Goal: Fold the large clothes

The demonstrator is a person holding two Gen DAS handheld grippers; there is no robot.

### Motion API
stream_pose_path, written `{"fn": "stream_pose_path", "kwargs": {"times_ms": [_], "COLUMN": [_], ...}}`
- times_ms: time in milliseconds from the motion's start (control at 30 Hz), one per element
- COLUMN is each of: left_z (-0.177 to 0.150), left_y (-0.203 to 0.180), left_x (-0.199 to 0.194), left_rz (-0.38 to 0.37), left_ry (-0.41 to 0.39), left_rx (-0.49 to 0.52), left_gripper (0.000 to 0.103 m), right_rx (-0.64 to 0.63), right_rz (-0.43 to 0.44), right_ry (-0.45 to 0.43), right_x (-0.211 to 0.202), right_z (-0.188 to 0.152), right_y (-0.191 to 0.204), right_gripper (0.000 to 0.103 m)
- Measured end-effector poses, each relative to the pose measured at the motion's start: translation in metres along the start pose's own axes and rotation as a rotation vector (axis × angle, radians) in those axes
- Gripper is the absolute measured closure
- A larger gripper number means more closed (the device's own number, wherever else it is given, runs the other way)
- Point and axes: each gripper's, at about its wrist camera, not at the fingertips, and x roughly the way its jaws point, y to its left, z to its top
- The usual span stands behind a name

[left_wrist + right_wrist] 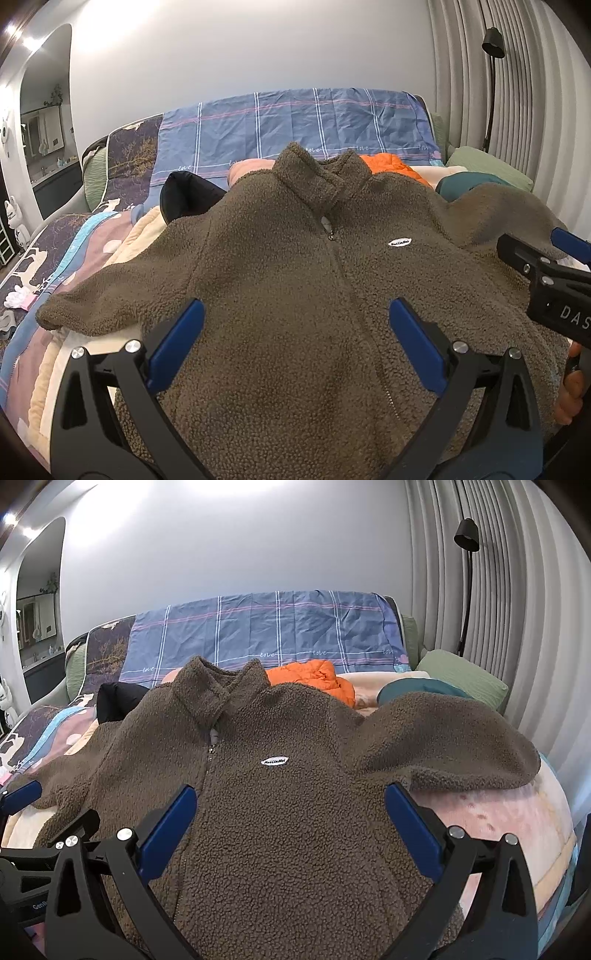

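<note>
A brown fleece jacket lies spread front-up across the middle of both views, zipped, collar toward the top of the frame, sleeves reaching out to the left and right edges. It rests on a patterned blanket covering the bed. The left gripper hangs over the lower chest with its jaws spread wide, holding nothing. The right gripper hangs likewise wide and empty over the jacket's lower middle. An orange garment and a black garment sit behind the collar, below a blue checked sheet
</note>
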Motion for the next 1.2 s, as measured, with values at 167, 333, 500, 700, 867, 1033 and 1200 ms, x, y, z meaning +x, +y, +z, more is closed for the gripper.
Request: {"fn": "stream_pose_path", "kwargs": {"times_ms": [167,333,500,700,867,1033,1200], "left_z": [0.000,-0.001,-0.003,-0.006,-0.006,-0.007,-0.007], "left_y": [0.000,0.001,0.001,0.000,-0.001,-0.003,-0.005], "left_x": [0.000,0.001,0.001,0.002,0.001,-0.005,-0.008], "left_rz": [-0.005,-0.005,-0.006,-0.013,-0.022,-0.034,-0.026], "left_ry": [0.006,0.006,0.008,0.016,0.009,-0.021,-0.050], "left_rx": [0.000,-0.003,-0.003,0.003,0.005,0.020,0.031], "left_gripper": [0.002,0.002,0.002,0.002,0.002,0.002,0.002], "right_rx": [-0.002,-0.007,-0.008,-0.007,-0.007,-0.010,-0.012], "right_rz": [0.001,0.003,0.006,0.005,0.006,0.007,0.007], "right_ry": [0.004,0.005,0.007,0.009,0.009,0.009,0.007], "right_x": [0.000,-0.001,-0.001,-0.001,-0.001,-0.002,-0.003], "right_z": [-0.001,-0.002,-0.001,-0.002,-0.002,-0.002,-0.001], "right_y": [0.001,0.003,0.003,0.002,0.001,0.001,0.001], "right_gripper": [0.001,0.001,0.001,0.001,0.001,0.001,0.001]}}
